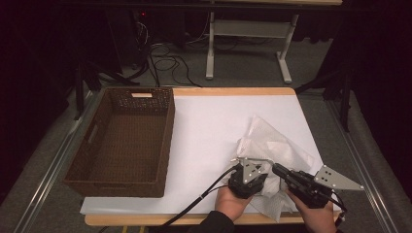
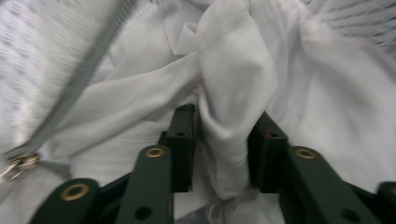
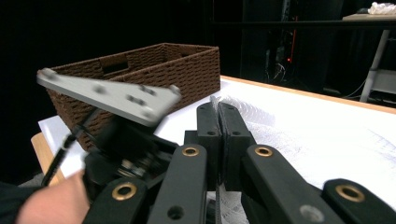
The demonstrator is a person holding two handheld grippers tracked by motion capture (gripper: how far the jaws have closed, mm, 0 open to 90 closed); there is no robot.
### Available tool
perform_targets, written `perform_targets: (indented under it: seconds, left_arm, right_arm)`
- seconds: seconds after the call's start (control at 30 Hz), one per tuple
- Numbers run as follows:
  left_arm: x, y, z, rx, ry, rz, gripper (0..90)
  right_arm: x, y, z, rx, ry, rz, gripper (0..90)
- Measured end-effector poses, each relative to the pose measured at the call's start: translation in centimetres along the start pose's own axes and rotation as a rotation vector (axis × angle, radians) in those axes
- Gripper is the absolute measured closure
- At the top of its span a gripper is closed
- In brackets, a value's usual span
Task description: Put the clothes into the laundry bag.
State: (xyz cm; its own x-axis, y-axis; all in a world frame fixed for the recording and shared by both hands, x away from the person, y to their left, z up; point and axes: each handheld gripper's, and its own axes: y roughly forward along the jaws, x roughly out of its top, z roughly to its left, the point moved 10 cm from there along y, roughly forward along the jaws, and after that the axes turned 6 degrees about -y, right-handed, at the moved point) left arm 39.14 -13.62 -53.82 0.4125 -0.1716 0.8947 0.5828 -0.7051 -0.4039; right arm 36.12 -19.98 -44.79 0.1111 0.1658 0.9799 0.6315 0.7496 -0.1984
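A crumpled white mesh cloth [image 1: 272, 141] lies on the white-covered table [image 1: 209, 126], front right. My left gripper [image 1: 252, 167] points down into its near edge. In the left gripper view its jaws [image 2: 222, 135] stand partly apart around an upright fold of the cloth [image 2: 233, 84], which fills the gap without looking squeezed. A grey zipper [image 2: 79, 79] runs along the cloth's left. Just right of it, my right gripper [image 1: 278, 170] is shut on a thin edge of the same cloth [image 3: 215, 100], which peeks out between the closed jaws [image 3: 218, 109].
A brown wicker basket [image 1: 167, 126] with nothing in it stands on the table's left half, also behind the left gripper's grey plate [image 3: 107, 95] as the basket [image 3: 187, 65]. Beyond the table are a white desk frame [image 1: 210, 43] and floor cables [image 1: 165, 63].
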Motion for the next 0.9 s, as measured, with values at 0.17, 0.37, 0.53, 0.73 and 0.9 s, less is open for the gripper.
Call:
perform_targets:
  seconds: [0.17,0.37,0.53,0.73,0.9]
  left_arm:
    - [-0.5,-2.0,1.0,0.019,-0.022,0.002,49.0]
    - [-1.1,-3.5,2.0,0.042,-0.055,0.006,39.3]
    - [-1.0,-5.1,1.0,0.012,-0.066,-0.009,29.7]
    - [-1.2,-4.7,-2.4,-0.067,-0.008,-0.018,15.6]
    - [-1.6,-2.0,-2.2,-0.018,-0.007,0.020,19.9]
  right_arm:
    - [-0.2,0.3,0.3,0.002,-0.014,0.012,90.0]
    - [-0.4,0.6,0.5,0.007,-0.018,0.018,90.0]
    - [-0.4,0.6,0.3,0.004,-0.013,0.021,90.0]
    - [-0.4,0.7,0.4,0.004,-0.012,0.024,90.0]
    - [-0.5,0.7,0.6,0.005,-0.009,0.026,90.0]
